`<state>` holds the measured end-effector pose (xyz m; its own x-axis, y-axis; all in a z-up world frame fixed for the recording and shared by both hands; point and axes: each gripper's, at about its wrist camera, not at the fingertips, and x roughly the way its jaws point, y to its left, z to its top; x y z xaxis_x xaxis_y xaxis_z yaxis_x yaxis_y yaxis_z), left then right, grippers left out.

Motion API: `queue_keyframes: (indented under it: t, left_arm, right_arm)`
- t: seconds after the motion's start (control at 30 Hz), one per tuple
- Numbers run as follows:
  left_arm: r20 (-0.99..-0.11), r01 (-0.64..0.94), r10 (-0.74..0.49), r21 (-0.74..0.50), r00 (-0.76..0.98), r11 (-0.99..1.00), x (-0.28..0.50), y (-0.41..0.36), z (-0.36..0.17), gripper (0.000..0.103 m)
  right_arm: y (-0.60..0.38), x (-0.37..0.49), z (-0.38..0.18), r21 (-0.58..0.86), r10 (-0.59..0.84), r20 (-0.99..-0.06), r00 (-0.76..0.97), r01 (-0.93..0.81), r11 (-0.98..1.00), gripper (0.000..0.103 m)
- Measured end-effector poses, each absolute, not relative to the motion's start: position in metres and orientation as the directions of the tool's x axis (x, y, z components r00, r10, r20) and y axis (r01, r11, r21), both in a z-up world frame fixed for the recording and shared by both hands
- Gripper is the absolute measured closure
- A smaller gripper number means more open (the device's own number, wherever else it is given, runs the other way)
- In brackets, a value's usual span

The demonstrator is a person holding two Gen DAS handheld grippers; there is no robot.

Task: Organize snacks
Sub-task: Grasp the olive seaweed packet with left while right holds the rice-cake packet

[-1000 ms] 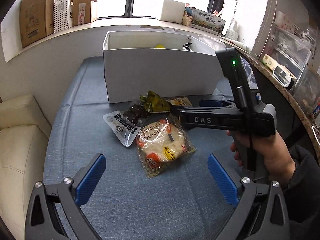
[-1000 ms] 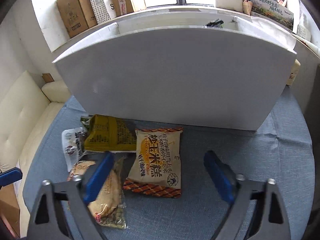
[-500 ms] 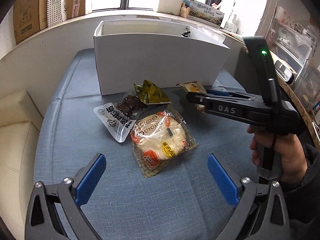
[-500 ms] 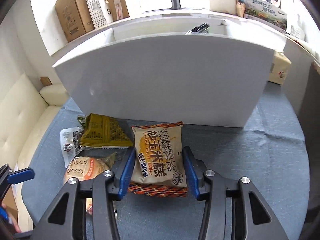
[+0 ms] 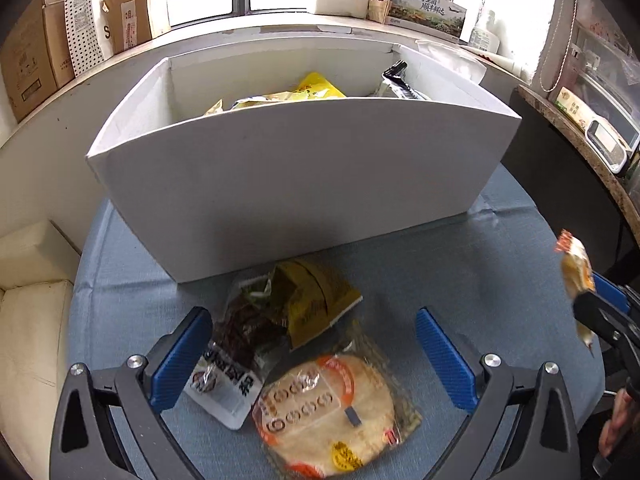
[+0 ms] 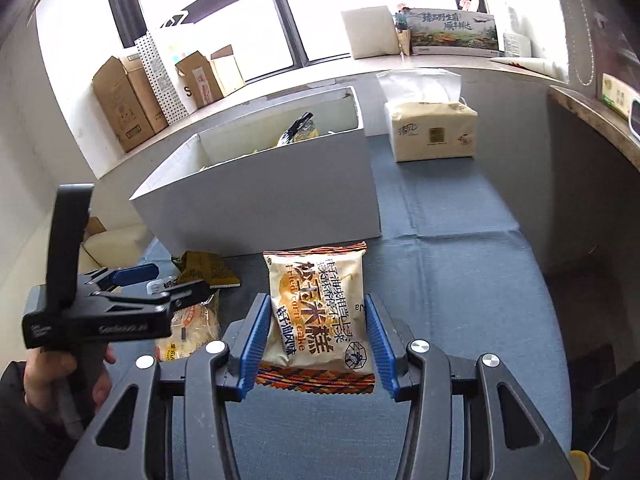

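My right gripper (image 6: 316, 328) is shut on the fried corn cake packet (image 6: 318, 312) and holds it lifted above the blue cloth, in front of the white box (image 6: 260, 196). The packet also shows edge-on at the right in the left wrist view (image 5: 576, 276). My left gripper (image 5: 312, 344) is open and empty, low over three snacks in front of the box (image 5: 304, 184): a round pancake pack (image 5: 332, 412), a dark dried-fruit pouch (image 5: 232, 352) and an olive-yellow packet (image 5: 316, 296). Several snacks lie inside the box.
A tissue pack (image 6: 432, 128) stands right of the box on the blue cloth (image 6: 460, 280). Cardboard boxes (image 6: 128, 100) line the window sill. A cream sofa cushion (image 5: 28, 320) is at the left, a dark counter (image 5: 580, 140) at the right.
My right gripper has closed on the corn cake packet and lifted it back and up from the cloth. My left gripper has moved forward and lower over the remaining snacks.
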<state>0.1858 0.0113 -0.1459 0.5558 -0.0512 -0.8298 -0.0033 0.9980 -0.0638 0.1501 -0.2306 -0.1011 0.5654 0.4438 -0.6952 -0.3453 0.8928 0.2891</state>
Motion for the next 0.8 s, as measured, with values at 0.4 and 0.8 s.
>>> queue_keyframes:
  t: [0.4, 0.8]
  left_arm:
    - [-0.845, -0.003, -0.041, -0.051, 0.533, 0.999, 0.205, 0.017, -0.16, 0.059]
    - [-0.741, 0.082, -0.173, -0.158, 0.648, 0.984, 0.139, 0.034, -0.097, 0.064]
  right_arm:
    - [-0.247, 0.146, -0.113, 0.353, 0.466, -0.688, 0.556, -0.304, 0.885, 0.051]
    - [-0.236, 0.143, -0.111, 0.341, 0.473, -0.688, 0.551, -0.33, 0.88, 0.051]
